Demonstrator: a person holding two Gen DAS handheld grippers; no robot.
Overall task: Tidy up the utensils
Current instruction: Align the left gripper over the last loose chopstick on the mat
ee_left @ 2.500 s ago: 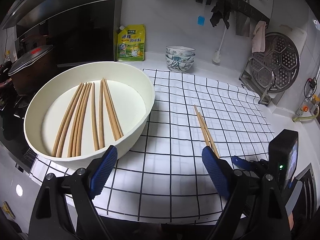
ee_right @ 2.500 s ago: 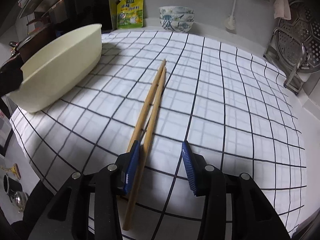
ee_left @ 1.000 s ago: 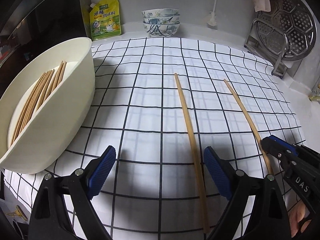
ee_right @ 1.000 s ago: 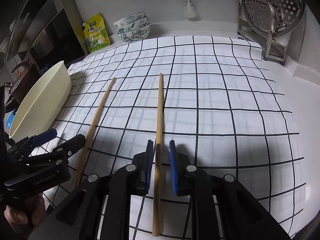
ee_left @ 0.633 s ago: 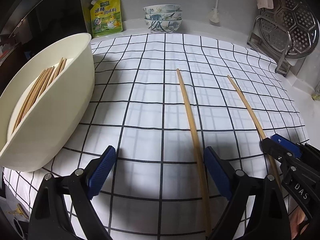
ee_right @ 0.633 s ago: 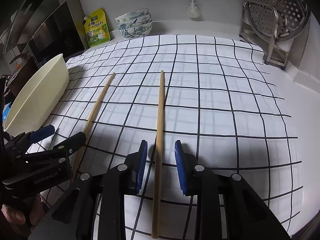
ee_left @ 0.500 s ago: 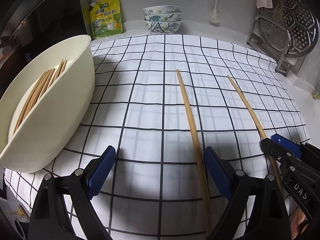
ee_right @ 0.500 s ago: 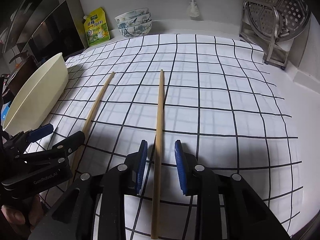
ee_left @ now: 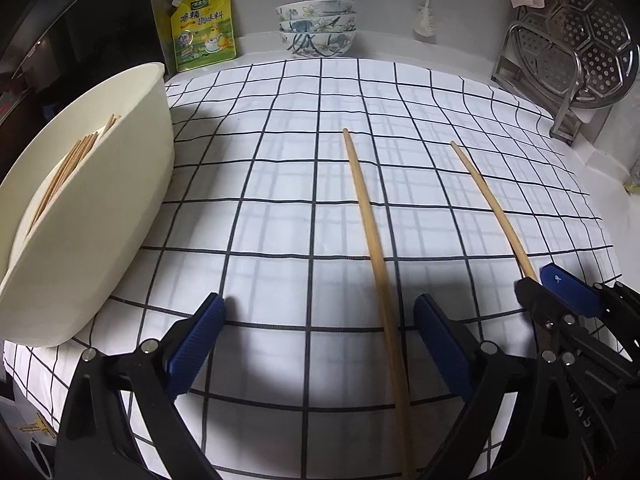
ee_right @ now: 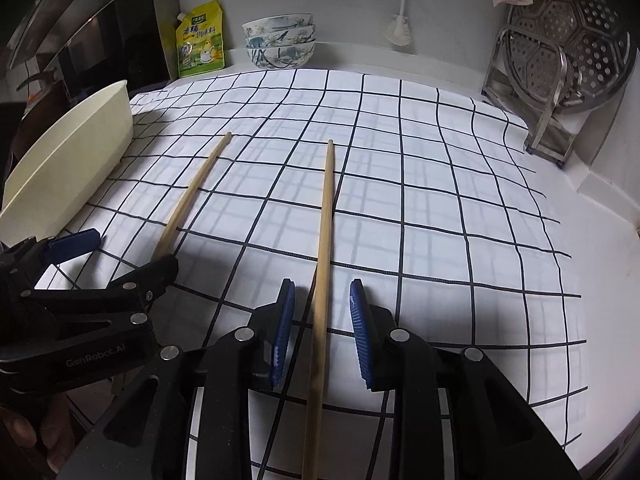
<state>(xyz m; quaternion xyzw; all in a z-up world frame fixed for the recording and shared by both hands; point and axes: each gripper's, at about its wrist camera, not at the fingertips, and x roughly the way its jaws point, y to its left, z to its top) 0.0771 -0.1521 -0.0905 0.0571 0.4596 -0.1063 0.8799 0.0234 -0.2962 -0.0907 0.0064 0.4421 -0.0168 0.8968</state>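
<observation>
1. My right gripper [ee_right: 322, 328] straddles a chopstick [ee_right: 325, 216] lying mid-frame on the bench [ee_right: 440, 208]; its jaws have just been opening, pads clear.
2. My left gripper [ee_left: 316, 344] gapes wide around the other chopstick [ee_left: 370, 224], probably untouched.
3. Next: pinch both and carry them to the basin [ee_left: 120, 200], left of frame.

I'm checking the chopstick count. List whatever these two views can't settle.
- Chopsticks in the cream basin: left wrist view shows only tips over the near wall; right wrist view shows none. Count unknown.
- Left chopstick: near end cut off by the frame's bottom edge.
- Right chopstick: near end likewise cut off between the right gripper pads.
- Pouch: small print unreadable.
</observation>
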